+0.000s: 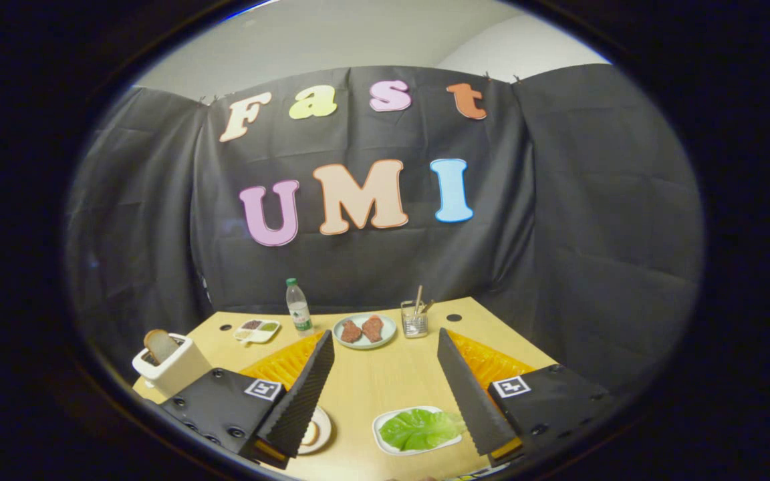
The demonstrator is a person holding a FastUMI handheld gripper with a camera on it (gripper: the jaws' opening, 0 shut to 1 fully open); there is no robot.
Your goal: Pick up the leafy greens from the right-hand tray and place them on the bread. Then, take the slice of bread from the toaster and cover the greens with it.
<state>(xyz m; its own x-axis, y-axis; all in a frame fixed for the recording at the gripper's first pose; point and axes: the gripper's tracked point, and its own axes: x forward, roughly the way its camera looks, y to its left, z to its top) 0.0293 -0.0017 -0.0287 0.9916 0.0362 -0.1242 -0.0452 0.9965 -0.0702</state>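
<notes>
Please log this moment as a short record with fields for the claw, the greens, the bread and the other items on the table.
claw: open, fingers spread, holding nothing
leafy greens: on white tray, by the right finger
toaster: white, beyond the left finger, bread slice standing in its slot
plate by left finger: partly hidden
beyond fingers: meat plate, water bottle, glass of sticks, divided dish

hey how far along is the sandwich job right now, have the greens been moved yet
Nothing looks done yet. The leafy greens still lie in their white tray, next to the right finger. The gripper is open above the table, holding nothing. The bread slice still stands in the toaster. The bread on the plate, partly behind the left finger, is uncovered. Left: greens onto that bread, then the toaster slice on top.
</notes>
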